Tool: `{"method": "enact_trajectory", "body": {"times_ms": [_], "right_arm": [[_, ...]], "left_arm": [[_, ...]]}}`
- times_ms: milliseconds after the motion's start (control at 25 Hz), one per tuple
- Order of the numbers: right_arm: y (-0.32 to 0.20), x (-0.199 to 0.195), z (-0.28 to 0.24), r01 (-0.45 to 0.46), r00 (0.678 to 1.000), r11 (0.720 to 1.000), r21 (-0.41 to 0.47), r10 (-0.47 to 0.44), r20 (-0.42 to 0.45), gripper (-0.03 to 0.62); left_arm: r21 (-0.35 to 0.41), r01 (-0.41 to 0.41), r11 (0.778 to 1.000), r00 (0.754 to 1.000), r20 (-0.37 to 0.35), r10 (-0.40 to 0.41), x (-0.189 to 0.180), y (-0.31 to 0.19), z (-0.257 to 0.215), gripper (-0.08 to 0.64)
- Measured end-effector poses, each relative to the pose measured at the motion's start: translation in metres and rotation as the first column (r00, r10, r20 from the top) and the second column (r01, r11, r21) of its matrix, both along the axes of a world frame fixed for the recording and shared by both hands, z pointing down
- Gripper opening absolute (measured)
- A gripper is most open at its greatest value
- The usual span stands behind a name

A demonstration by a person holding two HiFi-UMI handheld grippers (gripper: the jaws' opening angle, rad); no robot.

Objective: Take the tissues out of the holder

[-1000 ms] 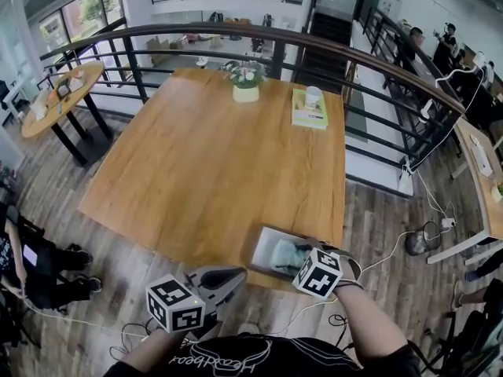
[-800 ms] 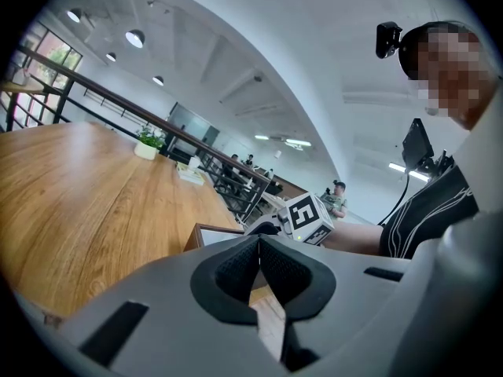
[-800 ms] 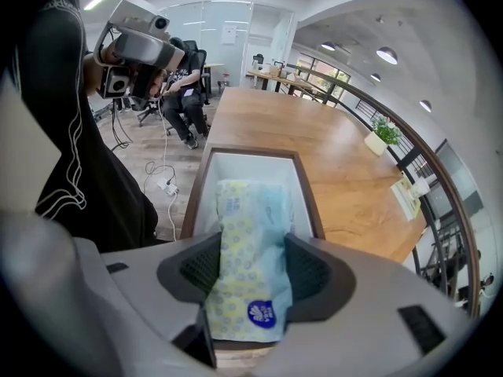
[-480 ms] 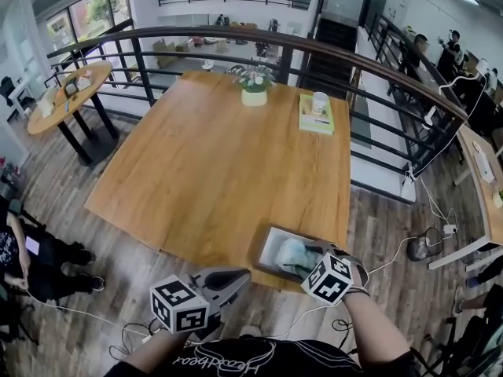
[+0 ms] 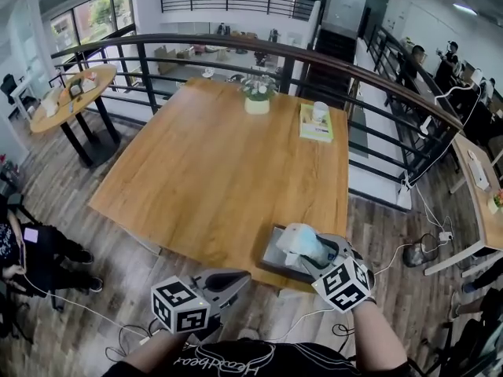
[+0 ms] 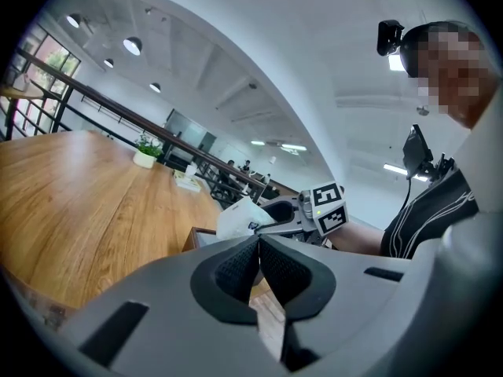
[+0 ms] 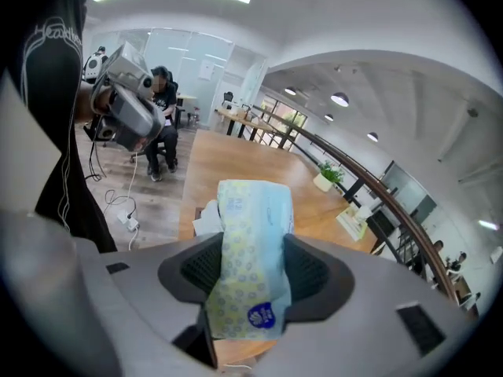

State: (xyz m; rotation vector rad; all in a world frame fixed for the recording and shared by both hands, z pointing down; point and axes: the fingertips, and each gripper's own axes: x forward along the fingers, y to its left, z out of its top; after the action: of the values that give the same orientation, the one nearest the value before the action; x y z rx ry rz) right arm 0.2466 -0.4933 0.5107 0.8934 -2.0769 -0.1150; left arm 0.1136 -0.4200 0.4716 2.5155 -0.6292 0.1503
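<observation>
A soft pack of tissues (image 5: 301,242) with a pale blue and yellow print hangs just above the dark open-topped holder (image 5: 271,251), which sits at the table's near right edge. My right gripper (image 5: 310,251) is shut on the pack; in the right gripper view the tissue pack (image 7: 251,258) fills the gap between both pads of the right gripper (image 7: 250,277). My left gripper (image 5: 236,277) hovers off the front edge of the table, left of the holder, shut and empty. In the left gripper view the left gripper (image 6: 258,269) has its pads together, with the tissue pack (image 6: 240,217) raised beyond it.
The wooden table (image 5: 212,171) carries a white flower pot (image 5: 257,100) and a green book with a cup (image 5: 316,122) at its far end. A dark railing (image 5: 377,77) runs behind it. A round table (image 5: 67,93) stands far left, and cables lie on the floor at right.
My right gripper has risen from inside the holder with the tissue pack in it; the pack now hangs above the holder. The left gripper has barely moved.
</observation>
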Motion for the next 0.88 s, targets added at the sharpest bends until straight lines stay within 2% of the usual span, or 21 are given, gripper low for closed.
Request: {"method": "enact_trajectory", "body": {"times_ms": [160,320,600,880], "right_arm": [[0.018,-0.012,-0.042,-0.023,0.997,0.995,0.097,0.016,0.072,0.236],[0.05,-0.026,-0.084,-0.088,0.972,0.985,0.148,0.052,0.229,0.235],[0.115,-0.038,-0.138,-0.187,0.881,0.965,0.182,0.083,0.466,0.235],[0.198,-0.06,-0.165,-0.238,0.778,0.956,0.174,0.08,0.623,0.234]], "left_arm": [[0.022,-0.003,1.0,1.0,-0.007,0.004,-0.008,0.015,-0.012,0.014],[0.05,-0.006,0.999,1.0,-0.013,0.006,-0.02,0.035,-0.03,0.014],[0.117,-0.031,0.993,0.999,-0.031,0.035,-0.038,0.077,-0.066,0.014],[0.18,-0.082,0.98,0.995,-0.035,0.089,-0.057,0.144,-0.1,0.014]]}}
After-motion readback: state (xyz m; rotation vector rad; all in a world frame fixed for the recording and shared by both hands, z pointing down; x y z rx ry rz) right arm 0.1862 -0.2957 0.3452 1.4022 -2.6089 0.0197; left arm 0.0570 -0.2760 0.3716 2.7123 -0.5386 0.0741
